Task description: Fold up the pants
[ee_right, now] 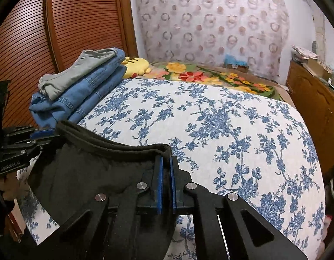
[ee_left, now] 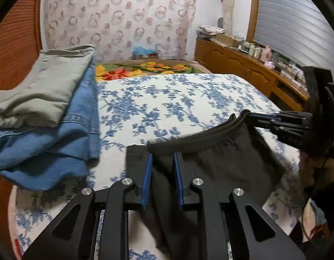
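Both jaws pinch the waistband of the black pants (ee_right: 97,166) — my left gripper (ee_left: 162,177) at one end, my right gripper (ee_right: 165,184) at the other — holding it over the bed's (ee_right: 232,130) near edge. I judge folding barely begun. Folded jeans (ee_right: 84,95) sit at the far-left corner; only the right view shows the yellow plush (ee_right: 136,65).

Left gripper (ee_left: 162,158) and right gripper (ee_left: 251,117) clamp black pants (ee_left: 221,164) waistband above floral bedspread (ee_left: 167,99).
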